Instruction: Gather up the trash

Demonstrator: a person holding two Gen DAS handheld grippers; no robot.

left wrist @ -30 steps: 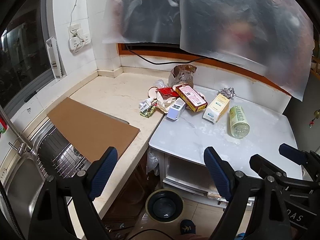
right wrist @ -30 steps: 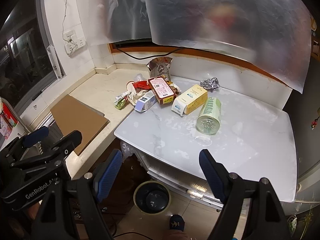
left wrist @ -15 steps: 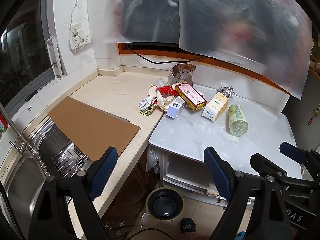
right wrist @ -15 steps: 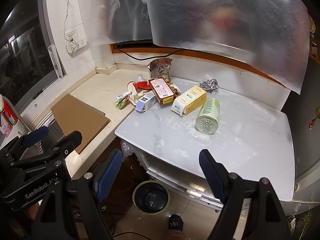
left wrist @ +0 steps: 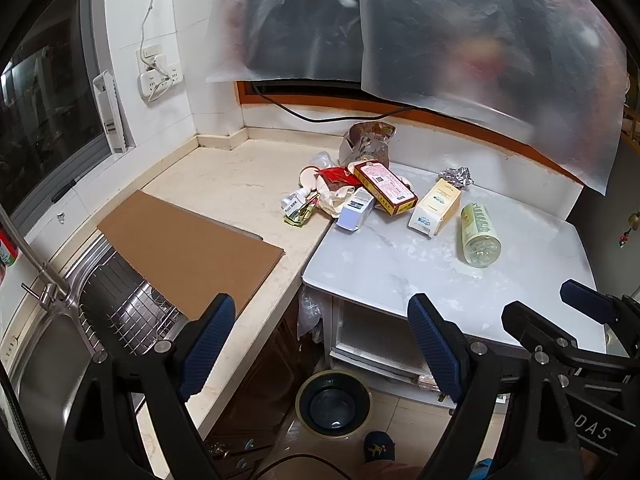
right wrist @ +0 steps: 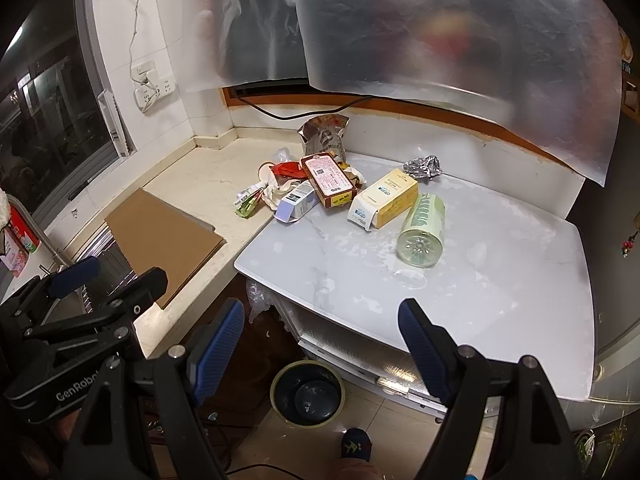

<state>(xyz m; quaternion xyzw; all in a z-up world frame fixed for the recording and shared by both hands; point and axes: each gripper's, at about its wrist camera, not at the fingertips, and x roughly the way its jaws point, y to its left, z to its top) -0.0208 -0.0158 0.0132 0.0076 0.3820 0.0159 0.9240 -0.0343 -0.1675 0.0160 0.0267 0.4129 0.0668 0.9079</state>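
Note:
A pile of trash lies at the back where the beige counter meets the white table: a red box (left wrist: 385, 187) (right wrist: 329, 179), a yellow-white carton (left wrist: 435, 207) (right wrist: 385, 199), a small white-purple box (left wrist: 355, 210) (right wrist: 297, 201), a green plastic bottle on its side (left wrist: 479, 234) (right wrist: 423, 229), crumpled foil (left wrist: 457, 176) (right wrist: 422, 167), a brown bag (left wrist: 368, 143) (right wrist: 325, 134) and small wrappers (left wrist: 298, 209). A bin (left wrist: 333, 403) (right wrist: 307, 392) stands on the floor below. My left gripper (left wrist: 322, 338) and right gripper (right wrist: 322, 338) are both open and empty, held well short of the pile.
A cardboard sheet (left wrist: 188, 248) lies over the sink's edge, with a wire rack (left wrist: 132, 312) and faucet (left wrist: 44, 276) at left. The white table (right wrist: 500, 280) has a shelf under it. A black cable (left wrist: 320, 116) runs along the back wall. Plastic sheeting hangs above.
Both grippers have drifted slightly back, so the pile looks a little farther. Nothing has been taken hold of.

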